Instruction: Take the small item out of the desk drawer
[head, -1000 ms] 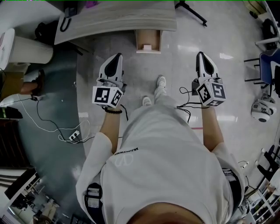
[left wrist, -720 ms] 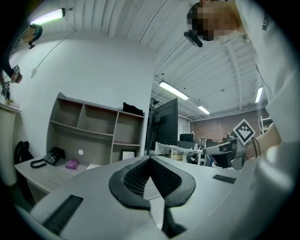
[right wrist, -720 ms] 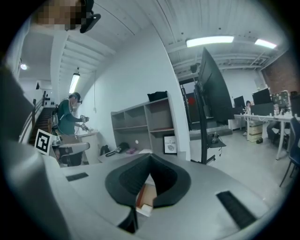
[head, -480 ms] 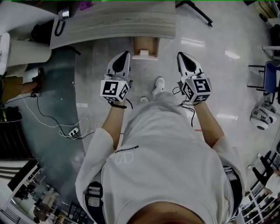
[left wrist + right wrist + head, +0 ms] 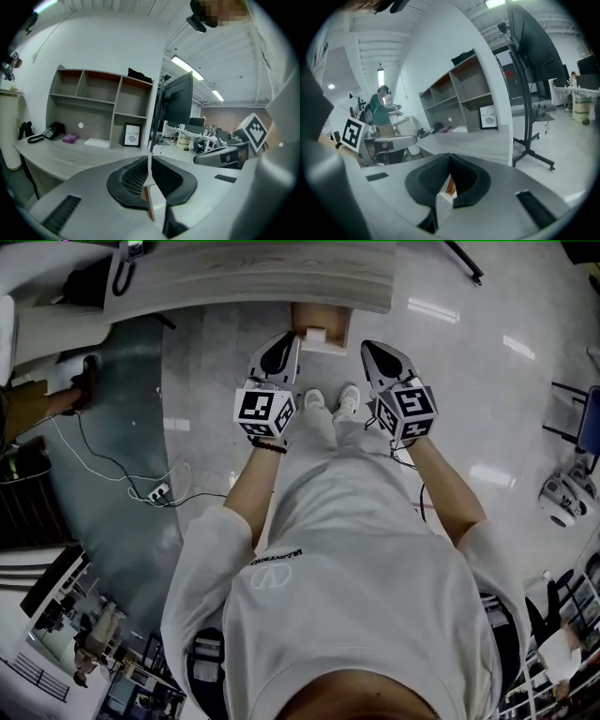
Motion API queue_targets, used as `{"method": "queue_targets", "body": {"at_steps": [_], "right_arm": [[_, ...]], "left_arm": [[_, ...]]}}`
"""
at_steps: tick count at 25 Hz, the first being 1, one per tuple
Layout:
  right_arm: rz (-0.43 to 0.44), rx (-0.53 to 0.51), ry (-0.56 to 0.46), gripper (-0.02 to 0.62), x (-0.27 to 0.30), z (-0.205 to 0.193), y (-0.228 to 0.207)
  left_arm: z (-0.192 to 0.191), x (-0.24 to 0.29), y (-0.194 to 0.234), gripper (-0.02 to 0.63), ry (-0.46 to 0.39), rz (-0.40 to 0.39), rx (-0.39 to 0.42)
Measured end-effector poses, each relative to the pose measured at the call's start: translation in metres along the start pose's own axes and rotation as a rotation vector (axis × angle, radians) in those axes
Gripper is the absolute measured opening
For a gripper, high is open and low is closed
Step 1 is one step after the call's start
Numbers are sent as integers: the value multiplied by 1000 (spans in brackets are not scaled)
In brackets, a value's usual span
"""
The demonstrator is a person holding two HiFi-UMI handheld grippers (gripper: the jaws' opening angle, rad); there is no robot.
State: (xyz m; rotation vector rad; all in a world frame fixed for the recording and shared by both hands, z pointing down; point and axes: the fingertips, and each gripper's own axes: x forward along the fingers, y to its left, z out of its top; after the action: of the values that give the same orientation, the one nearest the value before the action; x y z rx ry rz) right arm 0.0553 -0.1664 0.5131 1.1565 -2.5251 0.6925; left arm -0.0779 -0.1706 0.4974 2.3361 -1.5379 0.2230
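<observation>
In front of the surface [image 5: 244, 282], where the open drawer [image 5: 330, 317] is jutting out from under its edge, the small item [image 5: 315, 335] is lying as a pale block inside, toward the end nearer the person, with nothing touching it. The left tongs [image 5: 292, 337] and the right tongs [image 5: 367, 346] are both sitting clenched and empty, each gripper view showing its two jaws pressed together along a seam. The likeliest trouble, as I am judging it, is arriving at the item with the jaws shut. Closed tips would be shoving the block deeper or against a drawer wall rather than straddling it. The drawer is looking narrow and the two tongs are hovering close on either side of it. Both going in together would be risking a knock against each other, or against the drawer's front, which could be pushing it back under the surface. A block this small is also likely to be slipping out if pinched off-centre. The person is standing square to the drawer with both arms reaching forward, the left forearm [image 5: 246, 491] and right forearm [image 5: 452, 495] converging. The tongs are pointing ahead and tilting somewhat downward, their marker cubes [image 5: 264, 412] facing up. The left tip is appearing just beside the drawer's left wall and the right tip a little apart to its right.
</observation>
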Motion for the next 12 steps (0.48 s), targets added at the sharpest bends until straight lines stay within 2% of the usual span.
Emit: {"method": "queue_targets", "body": {"at_steps": [4,12], "right_arm": [[-11,19,39,2,29,-23,-12],[-45,54,132,2,100,-88,-50]], "left_arm": [[-44,20,9,55,73,10,-29],[-157,82,41,156,231,46,-118]]}}
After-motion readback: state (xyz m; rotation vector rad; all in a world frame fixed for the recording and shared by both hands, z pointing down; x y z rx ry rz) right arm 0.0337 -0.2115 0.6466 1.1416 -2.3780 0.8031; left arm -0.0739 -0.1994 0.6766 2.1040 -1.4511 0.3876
